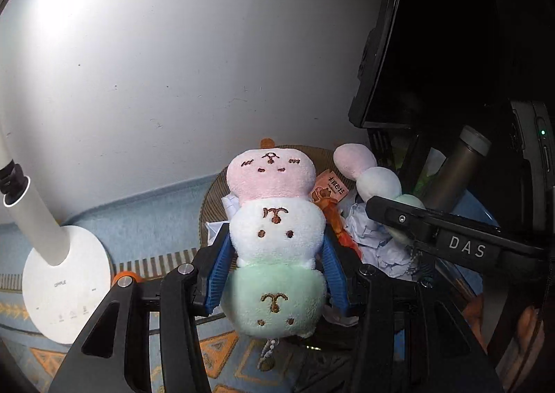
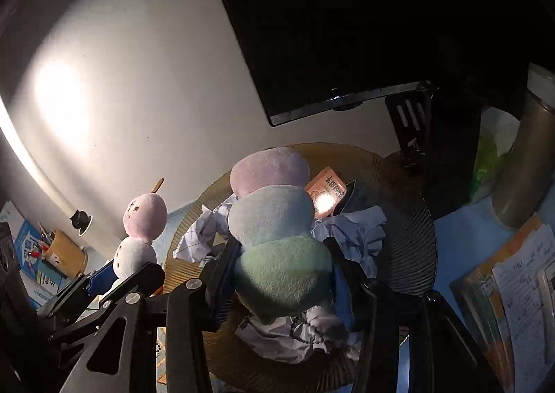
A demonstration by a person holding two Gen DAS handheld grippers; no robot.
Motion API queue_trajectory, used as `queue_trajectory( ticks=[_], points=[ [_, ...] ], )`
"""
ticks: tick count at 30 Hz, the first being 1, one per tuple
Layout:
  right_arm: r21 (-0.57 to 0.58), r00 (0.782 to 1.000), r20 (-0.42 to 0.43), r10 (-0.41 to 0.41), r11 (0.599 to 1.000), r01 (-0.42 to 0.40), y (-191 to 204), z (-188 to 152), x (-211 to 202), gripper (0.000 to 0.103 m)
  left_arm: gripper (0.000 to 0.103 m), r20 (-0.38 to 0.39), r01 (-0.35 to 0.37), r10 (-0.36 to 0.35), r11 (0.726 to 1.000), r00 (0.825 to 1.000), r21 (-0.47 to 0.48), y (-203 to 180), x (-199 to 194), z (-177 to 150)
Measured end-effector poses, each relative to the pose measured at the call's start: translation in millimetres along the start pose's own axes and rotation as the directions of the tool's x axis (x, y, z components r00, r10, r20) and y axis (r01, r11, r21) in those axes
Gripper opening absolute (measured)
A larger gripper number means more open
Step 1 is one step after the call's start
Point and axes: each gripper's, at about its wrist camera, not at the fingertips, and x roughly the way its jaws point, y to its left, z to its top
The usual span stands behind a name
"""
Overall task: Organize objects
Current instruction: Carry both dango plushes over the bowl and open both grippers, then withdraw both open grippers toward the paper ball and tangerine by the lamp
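Above the woven basket [image 2: 392, 254], each gripper squeezes a three-ball plush: left gripper [image 1: 275, 264] the face-side toy [image 1: 274, 236], right gripper [image 2: 281, 275] the backward toy [image 2: 277, 230]. Both should stay pinched tight and move slowly.

Pink-white-green plush toy [image 1: 275, 247]

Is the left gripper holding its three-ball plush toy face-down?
No. The plush toy shows its embroidered faces to the camera between the left gripper.
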Motion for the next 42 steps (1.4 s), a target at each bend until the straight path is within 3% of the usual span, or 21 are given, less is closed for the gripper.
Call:
queue_trajectory(
  ticks=[5, 7, 9, 11, 16, 21, 23, 26, 31, 34, 38, 40, 42],
  points=[
    [0.065, 0.999, -0.027, -0.031, 0.997, 0.033, -17.4, 20.9, 33.7, 0.047, 0.047, -0.052, 0.021, -0.020, 1.000, 0.998, 0.013, -4.0, 38.6, 4.1],
    [0.076, 0.999, -0.035, -0.004, 0.997, 0.007, -21.7, 24.7, 41.2, 0.049, 0.056, -0.050, 0.023, -0.021, 0.999, 0.999, 0.038, -10.0, 41.7, 1.8],
    [0.075, 0.999, -0.045, -0.002, 0.997, 0.006, -22.7, 24.5, 41.8, 0.063, 0.087, -0.046, 0.022, -0.020, 0.999, 0.999, 0.044, -13.5, 40.5, -0.6],
    [0.063, 1.000, -0.031, -0.004, 0.998, 0.006, -21.6, 20.9, 33.9, 0.066, 0.092, -0.028, 0.019, -0.017, 0.999, 0.999, 0.049, -15.5, 33.4, -2.6],
    [0.039, 1.000, -0.001, 0.018, 0.999, -0.018, -12.6, 7.0, -2.8, 0.066, 0.092, -0.001, 0.020, -0.020, 0.998, 1.000, 0.067, -15.9, -4.0, -12.2],
    [-0.074, 0.996, 0.091, 0.026, 0.997, -0.020, 23.0, -13.6, -60.1, 0.067, 0.093, 0.083, -0.007, 0.007, 1.000, 0.997, 0.004, 9.9, -76.3, -35.1],
    [-0.136, 0.989, 0.143, 0.040, 0.991, -0.021, 46.8, -27.9, -82.3, 0.067, 0.095, 0.118, -0.046, 0.050, 0.998, 0.992, -0.039, 27.3, -106.9, -48.5],
    [-0.199, 0.984, 0.136, 0.118, 0.976, -0.090, 79.1, -53.9, -94.3, 0.067, 0.095, 0.140, -0.151, 0.164, 0.984, 0.976, -0.099, 57.4, -144.7, -73.4],
    [-0.202, 0.983, 0.094, 0.155, 0.970, -0.134, 104.8, -100.9, -82.0, 0.067, 0.095, 0.127, -0.253, 0.284, 0.943, 0.950, -0.218, 94.6, -171.8, -123.8],
    [-0.202, 0.989, 0.024, 0.145, 0.970, -0.137, 118.7, -126.0, -51.3, 0.067, 0.095, 0.065, -0.296, 0.322, 0.919, 0.944, -0.260, 114.4, -166.1, -147.8],
    [-0.239, 0.993, -0.013, 0.121, 0.963, -0.121, 130.6, -151.9, -15.0, 0.067, 0.095, 0.032, -0.376, 0.393, 0.899, 0.919, -0.225, 119.9, -148.9, -164.8],
    [-0.248, 0.992, -0.015, 0.125, 0.961, -0.125, 131.2, -159.5, -4.7, 0.067, 0.095, -0.007, -0.396, 0.405, 0.890, 0.914, -0.224, 121.3, -141.6, -169.5],
    [-0.256, 0.994, -0.012, 0.111, 0.960, -0.110, 131.2, -163.9, 1.5, 0.067, 0.095, 0.003, -0.396, 0.406, 0.892, 0.914, -0.219, 120.0, -143.4, -169.1]
  ],
)
